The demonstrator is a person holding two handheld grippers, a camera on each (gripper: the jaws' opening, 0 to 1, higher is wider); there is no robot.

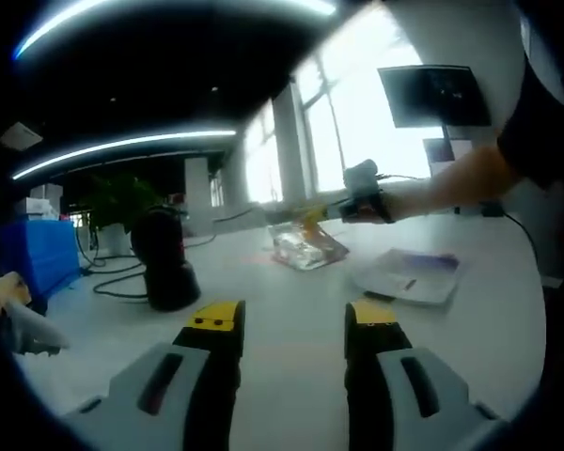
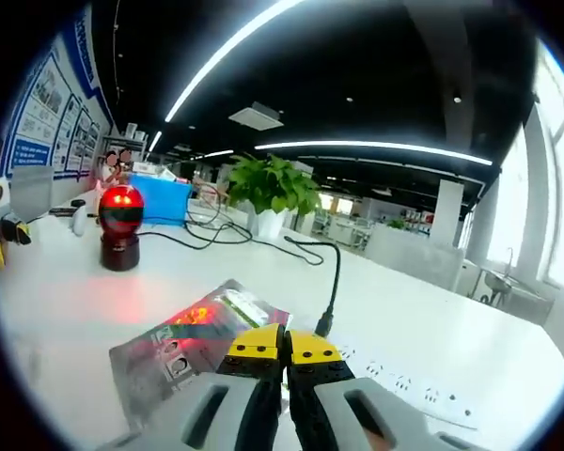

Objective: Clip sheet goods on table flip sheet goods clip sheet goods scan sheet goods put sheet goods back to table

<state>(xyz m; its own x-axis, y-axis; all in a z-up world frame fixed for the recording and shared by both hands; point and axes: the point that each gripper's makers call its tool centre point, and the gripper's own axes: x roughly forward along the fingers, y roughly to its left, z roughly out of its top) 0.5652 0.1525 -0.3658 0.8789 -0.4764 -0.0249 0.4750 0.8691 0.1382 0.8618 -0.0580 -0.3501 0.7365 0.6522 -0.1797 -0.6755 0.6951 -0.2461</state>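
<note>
White table [image 1: 291, 310], scanner [image 1: 164, 258], flat packet [image 1: 409, 275]

Left view far across table [image 1: 291, 319]; right view close, facing scanner [image 2: 120, 227].

My right gripper [image 2: 284, 349] holds the sheet pack [image 2: 193, 338] above the table [image 2: 66, 301], the scanner [image 2: 120, 225] beyond it to the left. A potted plant [image 2: 273, 193] stands behind, a power strip [image 2: 404, 385] right of my jaws.
</note>
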